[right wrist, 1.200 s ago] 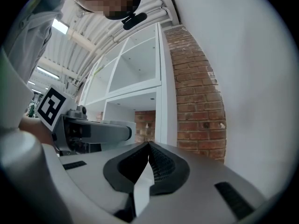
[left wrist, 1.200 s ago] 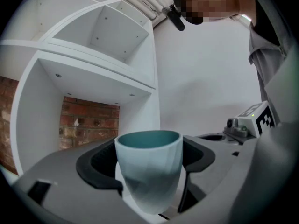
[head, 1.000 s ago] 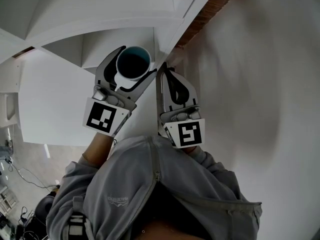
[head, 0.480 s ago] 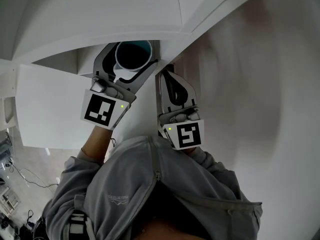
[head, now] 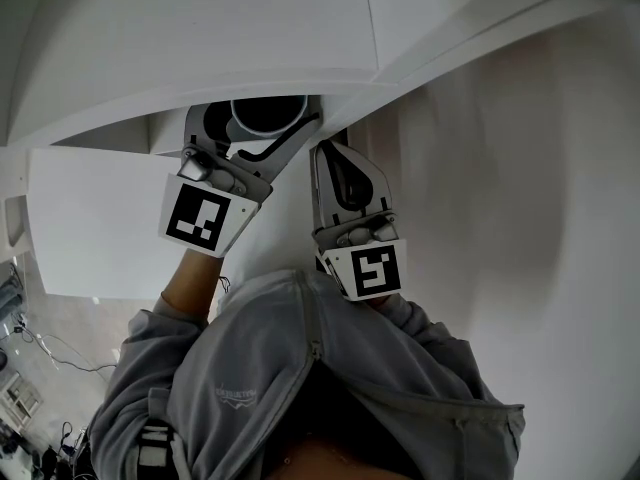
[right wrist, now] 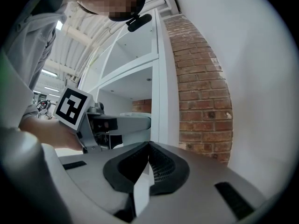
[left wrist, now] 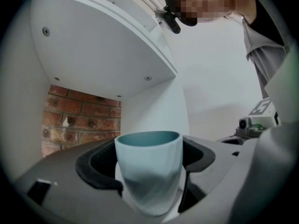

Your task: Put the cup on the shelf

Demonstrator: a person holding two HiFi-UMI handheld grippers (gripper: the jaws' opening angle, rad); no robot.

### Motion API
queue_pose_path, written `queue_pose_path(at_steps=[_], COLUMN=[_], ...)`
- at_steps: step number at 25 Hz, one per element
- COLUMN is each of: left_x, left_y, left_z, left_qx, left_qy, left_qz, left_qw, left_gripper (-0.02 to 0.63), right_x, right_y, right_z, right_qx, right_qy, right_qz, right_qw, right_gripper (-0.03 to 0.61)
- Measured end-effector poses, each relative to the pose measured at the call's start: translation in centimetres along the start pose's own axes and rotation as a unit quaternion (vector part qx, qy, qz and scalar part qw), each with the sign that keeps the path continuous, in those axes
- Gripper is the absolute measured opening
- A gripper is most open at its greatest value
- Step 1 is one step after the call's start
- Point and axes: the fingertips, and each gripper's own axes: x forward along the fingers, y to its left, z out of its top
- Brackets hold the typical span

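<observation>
A pale blue cup (left wrist: 148, 171) stands upright between the jaws of my left gripper (left wrist: 149, 149), which is shut on its sides. In the head view the cup (head: 268, 115) and the left gripper (head: 256, 120) reach in under a white shelf board (head: 200, 58), which hides the cup's far rim. The cup hangs inside the shelf compartment, and I cannot see it touching any surface. My right gripper (head: 333, 151) hangs just to the right, shut with nothing in it. Its closed jaws (right wrist: 148, 148) point at the shelf's white upright (right wrist: 163, 101).
A brick wall (left wrist: 79, 120) closes the back of the compartment and continues to the right of the shelf (right wrist: 201, 101). A white side panel (left wrist: 154, 111) bounds the compartment on the right. A plain white wall (head: 520, 218) fills the right side.
My left gripper has carried the cup forward, under the shelf board; the cup's opening, fully visible before, is now half hidden. The right gripper has barely moved.
</observation>
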Motion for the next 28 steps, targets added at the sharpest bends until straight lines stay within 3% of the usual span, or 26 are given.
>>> queue_pose_path(at_steps=[9, 13, 17, 21, 28], left_x=[0.3, 0.3, 0.3, 0.2, 0.1], left_y=[-0.3, -0.3, -0.1, 0.0, -0.3], left_z=[0.1, 0.1, 0.0, -0.2, -0.2], left_qx=[0.011, 0.007, 0.002, 0.001, 0.003], left_qy=[-0.006, -0.007, -0.007, -0.005, -0.004], left_qz=[-0.012, -0.011, -0.008, -0.008, -0.010], left_qw=[0.9998, 0.9999, 0.9999, 1.0000, 0.9999], left_gripper=[0.388, 0.390, 0.402, 0.423, 0.433], right_x=[-0.2, -0.1, -0.3, -0.5, -1.1], right_y=[0.2, 0.3, 0.3, 0.3, 0.4], right_z=[-0.3, -0.2, -0.4, -0.2, -0.3], right_qx=[-0.021, -0.004, -0.023, -0.004, -0.013], right_qy=[0.007, 0.004, 0.004, 0.003, 0.000], right_qz=[0.006, 0.004, 0.009, 0.003, 0.005], right_qw=[1.000, 1.000, 1.000, 1.000, 1.000], right_gripper=[0.028, 0.028, 0.028, 0.028, 0.028])
